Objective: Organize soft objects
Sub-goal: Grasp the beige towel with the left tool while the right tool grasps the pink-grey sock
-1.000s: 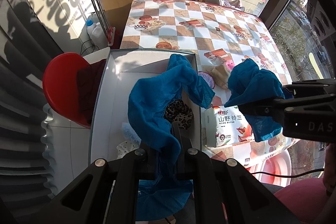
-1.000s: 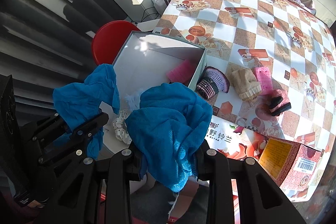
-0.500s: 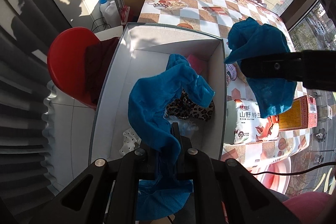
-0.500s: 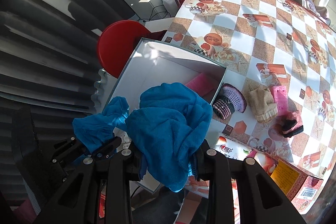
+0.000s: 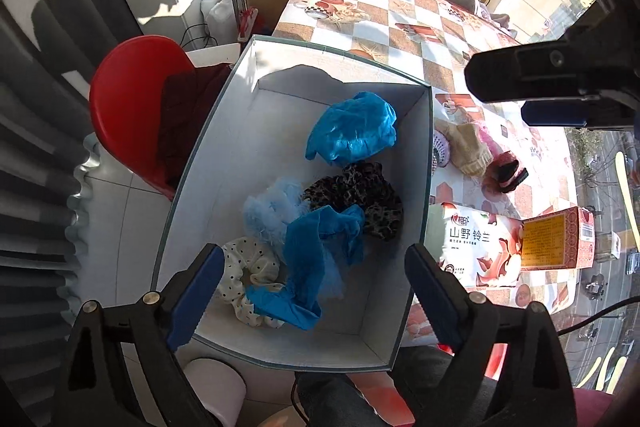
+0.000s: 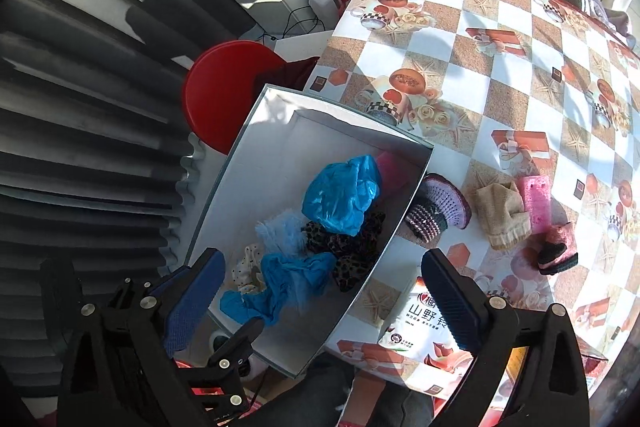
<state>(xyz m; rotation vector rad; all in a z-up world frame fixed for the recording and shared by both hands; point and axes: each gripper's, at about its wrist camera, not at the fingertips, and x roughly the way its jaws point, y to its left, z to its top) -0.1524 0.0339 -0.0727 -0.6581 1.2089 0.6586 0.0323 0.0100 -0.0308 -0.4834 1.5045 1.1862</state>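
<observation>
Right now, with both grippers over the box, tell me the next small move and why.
Probably swing the right gripper toward the beige knit piece on the table. Both blue cloths already lie in the white box, both sets of jaws are opening with nothing between them, and several soft items still lie outside the box beside its right wall.

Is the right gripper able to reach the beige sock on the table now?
Probably yes. The right gripper is opening with nothing between its jaws, and the beige sock lies uncovered on the table outside the white box.
</observation>
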